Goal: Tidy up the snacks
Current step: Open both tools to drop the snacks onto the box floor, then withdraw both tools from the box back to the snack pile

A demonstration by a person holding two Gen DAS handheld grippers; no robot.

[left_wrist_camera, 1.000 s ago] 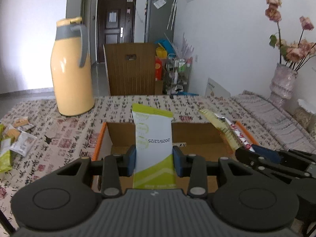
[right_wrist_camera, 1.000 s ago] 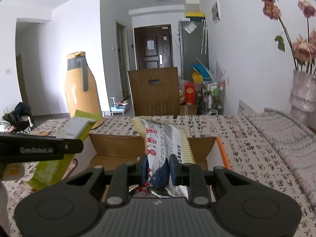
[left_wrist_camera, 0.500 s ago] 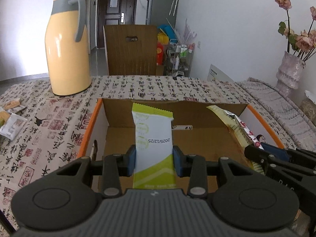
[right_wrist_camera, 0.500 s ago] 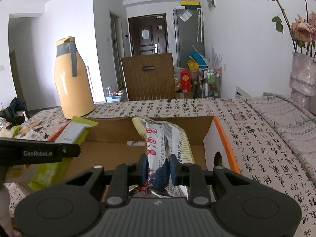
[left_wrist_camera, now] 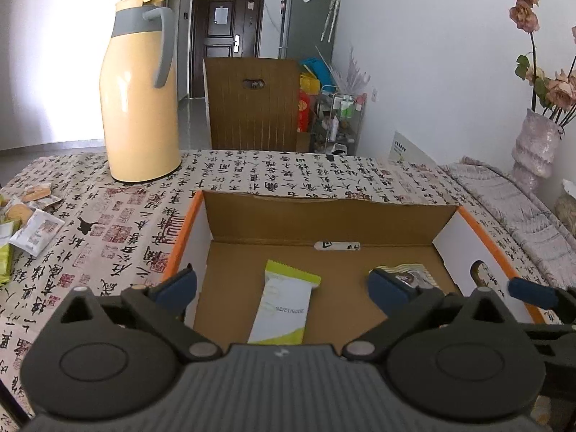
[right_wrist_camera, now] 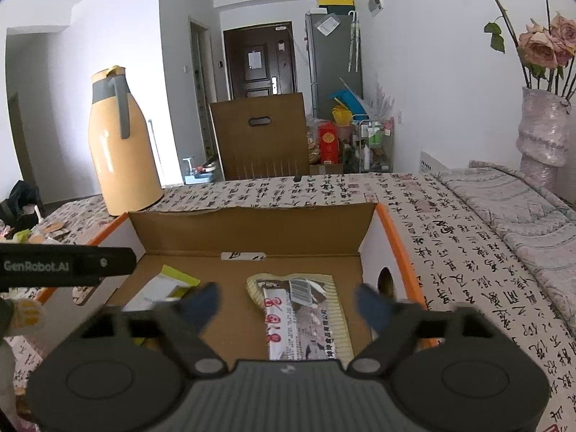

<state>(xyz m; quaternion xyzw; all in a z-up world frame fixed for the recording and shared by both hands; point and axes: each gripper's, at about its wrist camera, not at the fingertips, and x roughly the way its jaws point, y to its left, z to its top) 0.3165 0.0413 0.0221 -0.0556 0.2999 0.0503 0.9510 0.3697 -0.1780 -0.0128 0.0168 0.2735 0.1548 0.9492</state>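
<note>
A cardboard box with an orange rim (left_wrist_camera: 181,237) stands on the table just in front of both grippers. My left gripper (left_wrist_camera: 282,286) hangs over its near edge with its jaws opening wide. A green-and-white snack packet (left_wrist_camera: 284,309) lies flat on the box floor below it, untouched by the pads. My right gripper (right_wrist_camera: 288,304) is also opening, its fingers blurred. A beige striped snack packet with red characters (right_wrist_camera: 302,313) lies flat on the floor beneath it, free of the pads. The green packet (right_wrist_camera: 162,288) shows at the left of the right wrist view.
A tall yellow thermos jug (left_wrist_camera: 138,100) stands on the patterned tablecloth (left_wrist_camera: 288,172) behind the box at the left. Several loose snack packets (left_wrist_camera: 32,223) lie at the table's left edge. A vase of dried flowers (left_wrist_camera: 536,144) stands at the right, a wooden chair back (left_wrist_camera: 252,104) beyond the table.
Both grippers have gone from shut on their upright packets to wide open. The green packet and the beige packet have dropped and now lie flat on the box floor.
</note>
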